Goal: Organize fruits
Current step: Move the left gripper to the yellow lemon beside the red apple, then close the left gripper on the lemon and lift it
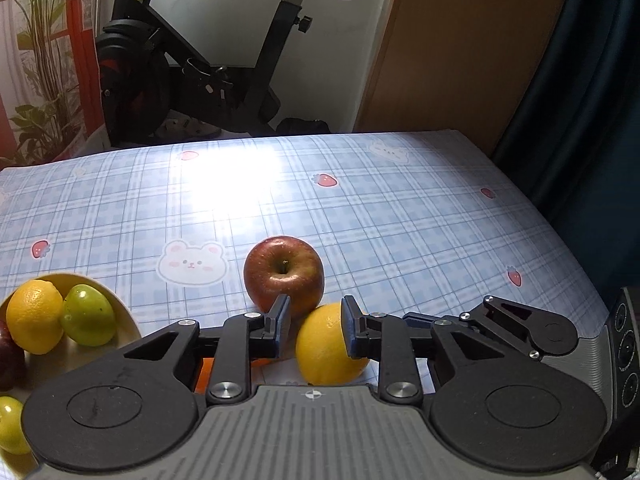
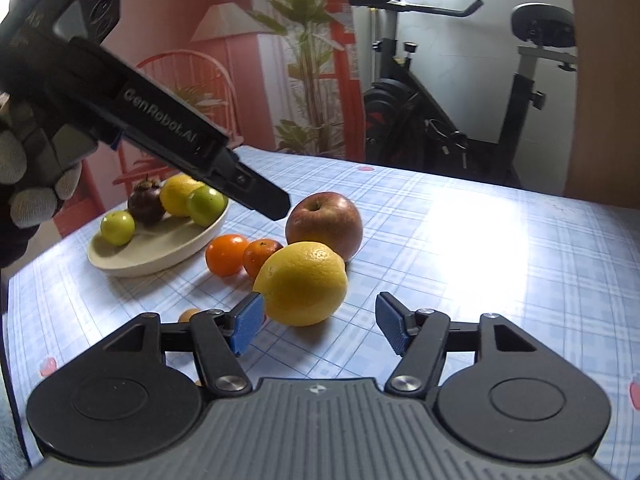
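As the counter [image 2: 480,240] carries the plate [image 2: 132,264] on my left, the lemon [image 2: 304,284] lies just before my open right tongs [image 2: 320,322], long axis crosswise; my left tongs [image 1: 315,322] hang open, empty.

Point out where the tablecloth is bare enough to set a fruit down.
Free: the tablecloth beyond the apple, out to the far edge, and to its right. Crowded: the plate, and the lemon and two oranges against the apple.
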Tool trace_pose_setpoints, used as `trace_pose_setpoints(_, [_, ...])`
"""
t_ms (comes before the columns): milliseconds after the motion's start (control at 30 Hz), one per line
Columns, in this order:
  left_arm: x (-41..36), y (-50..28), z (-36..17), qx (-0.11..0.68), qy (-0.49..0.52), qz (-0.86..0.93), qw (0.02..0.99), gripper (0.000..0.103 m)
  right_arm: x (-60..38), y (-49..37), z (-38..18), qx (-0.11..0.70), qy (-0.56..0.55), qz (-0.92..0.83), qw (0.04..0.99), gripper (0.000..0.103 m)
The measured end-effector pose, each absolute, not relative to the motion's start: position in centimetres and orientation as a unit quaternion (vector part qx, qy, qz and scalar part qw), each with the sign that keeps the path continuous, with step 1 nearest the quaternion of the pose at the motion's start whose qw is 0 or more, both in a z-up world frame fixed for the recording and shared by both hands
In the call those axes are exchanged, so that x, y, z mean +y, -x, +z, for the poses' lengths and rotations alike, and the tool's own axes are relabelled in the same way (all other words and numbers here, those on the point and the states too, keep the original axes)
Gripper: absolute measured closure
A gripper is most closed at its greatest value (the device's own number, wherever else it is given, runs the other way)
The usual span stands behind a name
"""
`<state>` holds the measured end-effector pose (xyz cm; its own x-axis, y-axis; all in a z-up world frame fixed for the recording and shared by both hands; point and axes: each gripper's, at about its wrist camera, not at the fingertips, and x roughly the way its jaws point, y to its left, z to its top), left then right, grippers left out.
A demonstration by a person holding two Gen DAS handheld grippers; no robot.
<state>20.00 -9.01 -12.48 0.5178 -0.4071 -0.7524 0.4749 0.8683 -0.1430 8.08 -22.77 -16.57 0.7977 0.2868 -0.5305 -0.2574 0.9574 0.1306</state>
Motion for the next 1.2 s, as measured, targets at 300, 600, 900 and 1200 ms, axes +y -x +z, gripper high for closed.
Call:
trace_pose_setpoints(300, [-9.5, -20.1, -13.6, 0.430, -0.028, -0.274, 0.860, 0.074, -21.9, -9.7, -17.7, 0.292, -0.012, 0.175, 0.940, 0.033])
trace_pose_setpoints(600, [-9.4, -20.7, -14.4, 0.442, -0.003, -0.284, 0.851, 0.070, -20.3, -11.3, -18.1, 0.300, -0.004, 0.168, 0.939, 0.034])
trace_pose_setpoints(900, [-10.0, -20.7, -14.9, 0.443, -0.006, -0.289, 0.848, 0.070, -20.5, -11.2, -18.2, 0.304, -0.017, 0.162, 0.939, 0.035])
trace_pose_setpoints(1200, [-9.6, -21.2, -15.0, 0.448, -0.004, -0.295, 0.844, 0.069, -20.8, -11.4, -18.2, 0.307, -0.027, 0.159, 0.938, 0.035])
